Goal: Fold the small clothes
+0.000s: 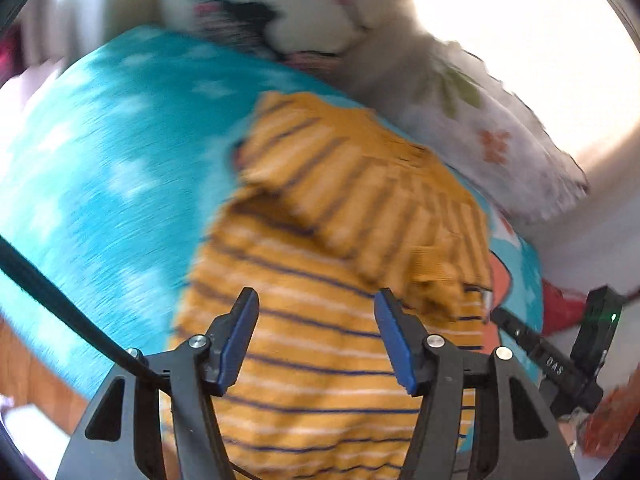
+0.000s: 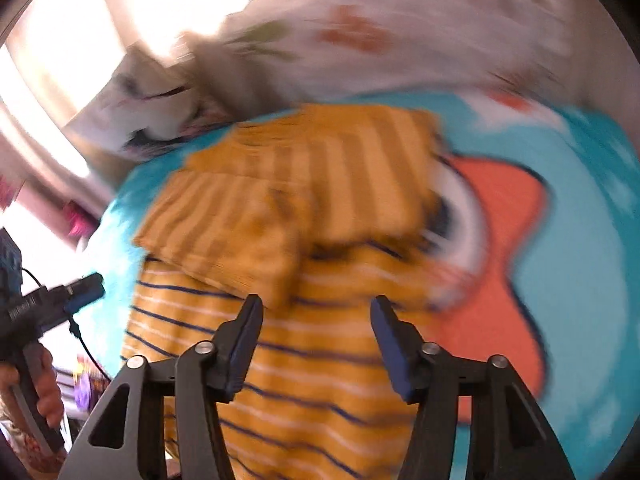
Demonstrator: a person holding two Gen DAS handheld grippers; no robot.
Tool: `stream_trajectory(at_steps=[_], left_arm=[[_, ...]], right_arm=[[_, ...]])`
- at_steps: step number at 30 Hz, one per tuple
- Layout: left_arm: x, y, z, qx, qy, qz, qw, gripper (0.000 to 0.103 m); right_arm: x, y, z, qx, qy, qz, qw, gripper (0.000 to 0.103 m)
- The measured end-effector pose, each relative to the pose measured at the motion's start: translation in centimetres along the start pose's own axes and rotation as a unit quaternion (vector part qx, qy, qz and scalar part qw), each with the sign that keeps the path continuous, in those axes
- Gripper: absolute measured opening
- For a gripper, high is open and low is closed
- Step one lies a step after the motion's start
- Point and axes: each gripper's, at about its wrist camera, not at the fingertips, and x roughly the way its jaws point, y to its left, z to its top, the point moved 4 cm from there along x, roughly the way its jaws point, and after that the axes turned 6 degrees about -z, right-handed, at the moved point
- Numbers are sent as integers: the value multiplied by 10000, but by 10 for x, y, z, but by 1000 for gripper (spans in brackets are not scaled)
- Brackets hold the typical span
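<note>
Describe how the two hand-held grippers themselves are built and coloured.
Both the left hand-held gripper and the right hand-held gripper have black angular frames with silver pivot bolts and flat blue pads. A black cable runs from the left one.

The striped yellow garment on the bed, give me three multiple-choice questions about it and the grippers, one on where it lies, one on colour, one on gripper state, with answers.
1. Where does the striped garment lie?
A. on the turquoise blanket
B. on a wooden chair
C. inside a basket

2. What colour are its thin dark stripes?
A. red
B. navy blue
C. green

3. How does the left gripper stand?
A. clamped on a sleeve
B. shut on nothing
C. open, holding nothing

Answers:
1. A, turquoise fabric shows around the garment in both wrist views.
2. B, navy lines alternate with white ones across the mustard cloth.
3. C, its blue pads stand apart with no cloth gripped; the right gripper stands the same.
</note>
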Motion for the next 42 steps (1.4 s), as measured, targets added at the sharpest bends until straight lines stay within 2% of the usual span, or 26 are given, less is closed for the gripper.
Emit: stream_trajectory(at_steps=[2, 4, 5, 7, 9, 10, 11, 13, 17, 19, 21, 23, 24, 25, 27, 28, 29, 33, 37, 38, 39, 40, 42], left_arm=[[-7, 21, -5, -209, -14, 104, 9997, 59], [-10, 35, -10, -352, -20, 183, 9992, 59], [-12, 40, -12, -389, -22, 218, 9990, 59], [-14, 47, -13, -423, -40, 264, 9987, 59], [-17, 51, -12, -402, -79, 300, 9987, 59], [-17, 51, -10, -373, -104, 313, 9988, 59], [-18, 51, -9, -337, -132, 328, 9988, 59], [-16, 50, -6, -289, -154, 351, 9988, 59], [-4, 46, -1, -224, -63, 264, 9994, 59], [3, 44, 1, -156, -11, 235, 9996, 59], [10, 43, 3, -106, 60, 217, 9997, 59], [16, 43, 8, -97, 98, 203, 9997, 59], [19, 43, 12, -94, 99, 194, 9997, 59], [22, 43, 17, -81, 90, 190, 9997, 59], [30, 42, 32, -26, 14, 195, 9998, 59], [35, 42, 42, 7, -59, 211, 9998, 59], [40, 41, 50, 29, -106, 232, 9997, 59], [71, 34, 93, 271, -189, 296, 9990, 60], [103, 20, 119, 698, 44, 286, 9971, 60], [112, 15, 121, 878, 218, 298, 9955, 43], [120, 9, 121, 1131, 412, 468, 9916, 10], [122, 8, 121, 1234, 443, 622, 9894, 12], [118, 12, 125, 1145, 316, 699, 9905, 11]], right_arm=[[17, 34, 8, -466, 38, 87, 9989, 62], [38, 65, 11, -1020, 94, -10, 9947, 63], [47, 74, 13, -1233, 108, -146, 9922, 64], [75, 90, 13, -1815, 182, -748, 9804, 64], [95, 91, 15, -2139, 402, -1155, 9692, 29], [99, 89, 18, -2161, 524, -1172, 9679, 20], [94, 86, 27, -2030, 521, -1052, 9721, 16], [66, 82, 50, -1762, 175, -781, 9811, 16], [4, 47, 90, -684, -599, -157, 9957, 16], [-3, 17, 92, -269, -742, -326, 9963, 16], [11, -23, 78, 180, -553, -778, 9953, 20], [30, -57, 55, 407, -79, -1379, 9896, 20], [34, -65, 48, 450, 38, -1506, 9876, 20], [35, -75, 35, 551, 150, -1568, 9860, 21], [27, -85, 20, 684, 196, -1536, 9856, 33], [22, -88, 14, 750, 172, -1576, 9845, 44], [18, -90, 11, 792, 150, -1595, 9839, 50], [9, -86, -3, 851, 201, -1591, 9834, 51], [13, -66, -15, 671, 304, -1673, 9832, 51], [14, -60, -16, 646, 326, -1685, 9830, 51], [16, -56, -19, 613, 372, -1709, 9827, 51], [18, -52, -21, 588, 410, -1732, 9823, 51], [19, -46, -25, 539, 454, -1784, 9814, 51]])
